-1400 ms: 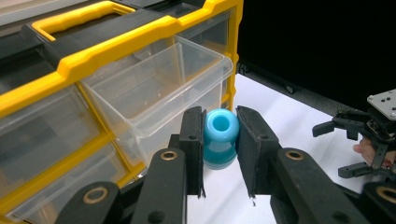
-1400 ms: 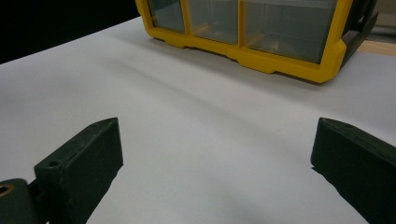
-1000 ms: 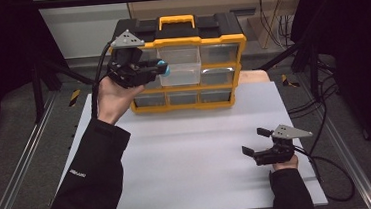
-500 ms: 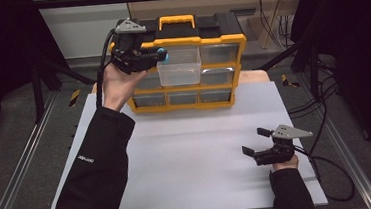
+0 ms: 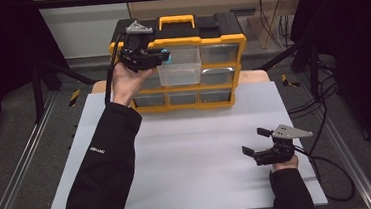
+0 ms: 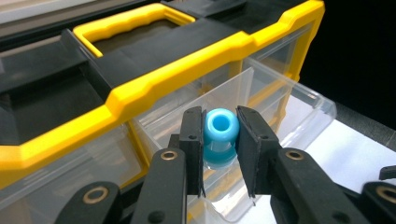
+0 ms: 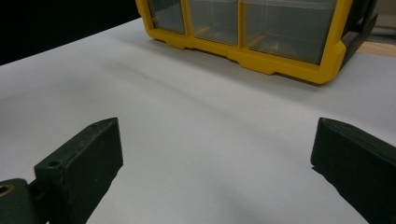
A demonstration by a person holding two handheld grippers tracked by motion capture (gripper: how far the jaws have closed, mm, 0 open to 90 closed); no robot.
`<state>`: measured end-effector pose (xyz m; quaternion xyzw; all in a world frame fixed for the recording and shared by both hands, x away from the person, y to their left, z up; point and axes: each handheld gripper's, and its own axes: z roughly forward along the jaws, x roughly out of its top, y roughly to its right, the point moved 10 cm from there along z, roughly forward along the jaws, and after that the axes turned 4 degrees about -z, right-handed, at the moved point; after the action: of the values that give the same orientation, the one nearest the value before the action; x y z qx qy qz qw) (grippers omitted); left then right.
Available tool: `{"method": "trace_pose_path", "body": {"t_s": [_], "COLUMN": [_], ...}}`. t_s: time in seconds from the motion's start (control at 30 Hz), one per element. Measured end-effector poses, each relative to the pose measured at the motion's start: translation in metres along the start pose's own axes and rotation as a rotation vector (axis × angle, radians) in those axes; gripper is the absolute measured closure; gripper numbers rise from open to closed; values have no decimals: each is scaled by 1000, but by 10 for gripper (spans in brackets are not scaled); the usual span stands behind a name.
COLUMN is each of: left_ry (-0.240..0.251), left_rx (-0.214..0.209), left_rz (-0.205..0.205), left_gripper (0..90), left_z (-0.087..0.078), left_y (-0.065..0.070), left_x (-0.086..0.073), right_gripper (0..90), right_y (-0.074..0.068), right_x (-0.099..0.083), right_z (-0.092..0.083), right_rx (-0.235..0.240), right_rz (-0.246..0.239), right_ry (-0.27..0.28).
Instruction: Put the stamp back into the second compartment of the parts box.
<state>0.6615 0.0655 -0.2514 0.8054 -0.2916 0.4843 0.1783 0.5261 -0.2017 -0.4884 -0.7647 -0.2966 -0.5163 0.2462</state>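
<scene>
A yellow and black organizer box with clear drawers stands at the back of the white table. One clear drawer is pulled out from its upper row. My left gripper is raised beside the box's top left, shut on a small blue ring-shaped piece. In the left gripper view the blue piece hangs just above the open drawer. My right gripper rests low on the table at the front right, open, with nothing between its fingers.
The box has a yellow handle on top and three closed lower drawers. Cables trail off the table's right edge. Metal frame rails run along both sides.
My left gripper has risen and moved right with the blue piece, from the box's left side to above the open drawer. The right gripper has stayed still.
</scene>
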Motion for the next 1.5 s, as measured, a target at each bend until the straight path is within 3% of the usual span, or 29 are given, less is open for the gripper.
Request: {"method": "trace_pose_path", "body": {"t_s": [0.23, 0.37, 0.4, 0.43, 0.5, 0.6, 0.63, 0.7, 0.77, 0.83, 1.0, 1.17, 1.4, 1.5], "left_ry": [-18, 27, 30, 47, 74, 119, 129, 136, 140, 155, 186, 168, 165, 144], "left_rx": [2, -11, -5, -5, -20, -28, -41, -51, -58, -73, -97, -101, -127, -122], "left_rz": [11, -23, -16, -15, -18, -15, -22, -15, -11, -17, -48, -81, -131, -135], "left_gripper": [706, 563, 563, 487, 456, 334, 207, 176, 68, 13, 0, 0, 0, 0], "left_z": [7, -1, -5, -11, -19, -34, -38, -47, -55, -61, -73, -72, -75, -75], "left_y": [-1, -1, -2, -2, 0, 0, 1, 2, 1, 2, -1, -8, -12, -15], "left_x": [-7, -4, -4, -5, -8, -17, -22, -34, -46, -58, -99, -151, -200, -234], "right_gripper": [26, 26, 26, 26, 26, 26, 26, 26, 26, 26, 26, 26, 27, 27], "right_y": [0, 0, 0, 0, 0, 0, 0, 0, 0, 0, 0, 0, 0, 0], "right_x": [0, 0, 0, 0, 0, 0, -1, -1, -1, -2, -2, -3, -4, -3], "right_z": [0, 0, 0, 0, 0, 1, 1, 1, 1, 2, 3, 3, 4, 3], "right_rx": [0, 2, 2, 0, -1, -2, 0, 0, -3, -2, -3, -4, -4, -3], "right_rz": [-2, -2, -2, -1, -1, -3, 0, 0, 1, 1, 1, -2, -2, 4], "right_ry": [-1, -2, -2, 0, 0, -3, -4, -4, -5, -11, -13, -16, -20, -15]}}
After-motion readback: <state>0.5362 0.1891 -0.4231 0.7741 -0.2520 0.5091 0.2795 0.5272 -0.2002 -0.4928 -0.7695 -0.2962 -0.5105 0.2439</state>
